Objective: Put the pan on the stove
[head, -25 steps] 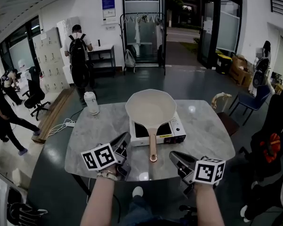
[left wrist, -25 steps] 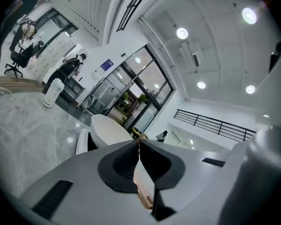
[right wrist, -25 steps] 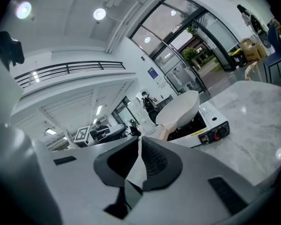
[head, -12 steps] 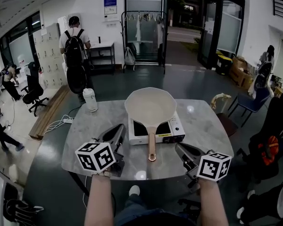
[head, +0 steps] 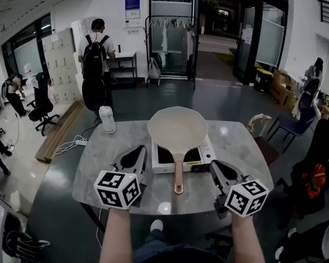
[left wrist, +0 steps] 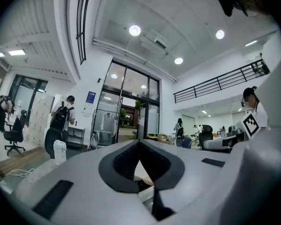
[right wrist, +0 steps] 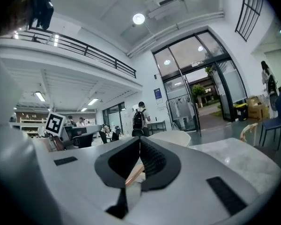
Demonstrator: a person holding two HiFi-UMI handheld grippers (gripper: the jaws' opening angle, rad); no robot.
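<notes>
Cream round long-handled pan (head: 177, 129) sits on white portable stove (head: 200, 156), on grey marble table (head: 241, 147). Handle overhangs stove's near edge. Left gripper (head: 136, 152) just left of stove, right gripper (head: 218, 169) just right of it — both clenched on nothing, clear of pan. Judgement: placement looks done — nothing evidently left.

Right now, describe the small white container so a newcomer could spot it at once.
Start at the grey marble table. Left of the stove carrying the pan, the white container stands alone at the far left corner. It is the only tall, upright thing there.
</notes>
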